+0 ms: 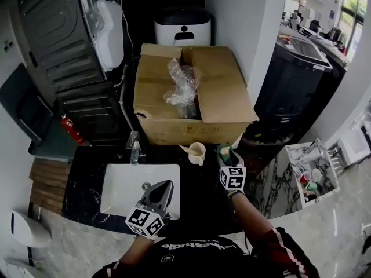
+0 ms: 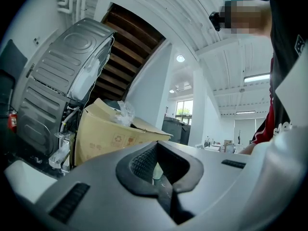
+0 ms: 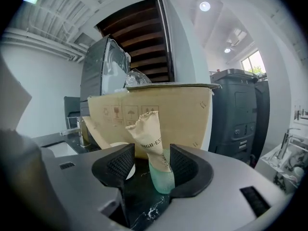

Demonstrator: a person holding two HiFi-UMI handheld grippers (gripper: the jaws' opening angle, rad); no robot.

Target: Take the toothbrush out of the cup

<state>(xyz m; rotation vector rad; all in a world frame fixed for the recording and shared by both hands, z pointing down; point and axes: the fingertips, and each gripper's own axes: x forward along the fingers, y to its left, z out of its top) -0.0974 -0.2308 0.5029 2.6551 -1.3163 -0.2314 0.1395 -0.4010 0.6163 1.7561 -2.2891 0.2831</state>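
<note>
Standing in the green cup [image 3: 162,177], a paper-wrapped toothbrush [image 3: 146,131].

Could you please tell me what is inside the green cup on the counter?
A paper-wrapped toothbrush stands tilted in the green cup, with its top sticking out. The wrapper covers the brush itself, and the cup's cloudy wall blurs its lower end.

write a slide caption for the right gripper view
Open right gripper straddles a green cup holding a paper-wrapped toothbrush, cardboard box behind.
</note>
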